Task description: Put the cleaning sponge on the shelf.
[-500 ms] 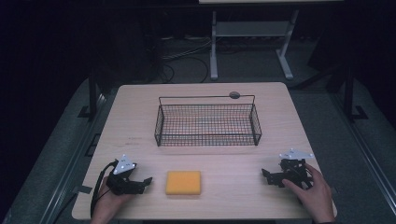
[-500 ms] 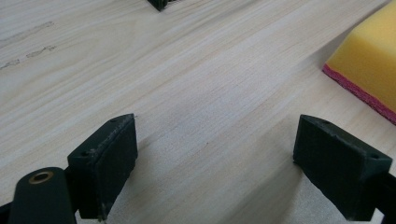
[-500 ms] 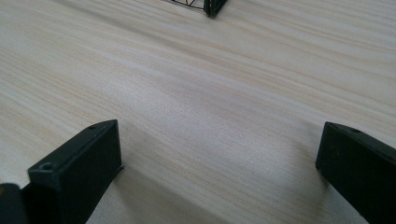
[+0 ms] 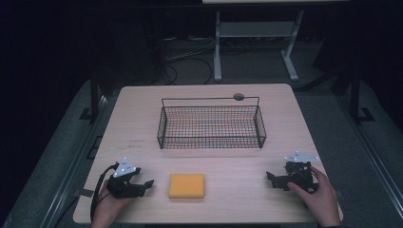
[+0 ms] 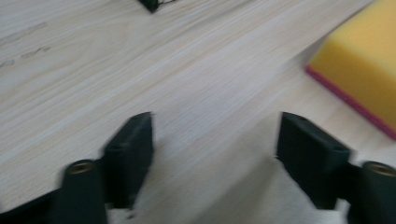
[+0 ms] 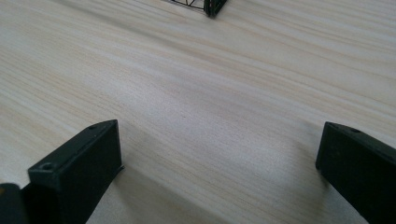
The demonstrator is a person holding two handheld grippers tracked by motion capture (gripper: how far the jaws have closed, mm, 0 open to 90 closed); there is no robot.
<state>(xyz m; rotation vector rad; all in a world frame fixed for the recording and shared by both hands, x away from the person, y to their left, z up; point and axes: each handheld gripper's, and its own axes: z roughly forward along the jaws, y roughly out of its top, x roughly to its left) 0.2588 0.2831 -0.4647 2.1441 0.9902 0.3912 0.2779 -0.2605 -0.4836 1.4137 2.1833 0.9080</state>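
A yellow sponge (image 4: 187, 185) with a pink underside lies flat near the table's front edge; its corner appears in the left gripper view (image 5: 364, 70). My left gripper (image 4: 145, 183) rests on the table just left of the sponge, open, nothing between its jaws (image 5: 215, 144). My right gripper (image 4: 272, 179) sits at the front right, held by a hand, jaws wide open over bare wood (image 6: 215, 154). A black wire basket (image 4: 211, 124) stands at the table's middle, beyond both grippers.
The wooden table (image 4: 138, 118) has rounded corners. A small dark round object (image 4: 238, 97) sits behind the basket near the far edge. Beyond the table, a white stand (image 4: 252, 42) and cables lie on the dark floor. A basket corner (image 6: 212, 7) shows far ahead.
The left gripper has shifted slightly toward the sponge. The right gripper, sponge and basket stay where they were.
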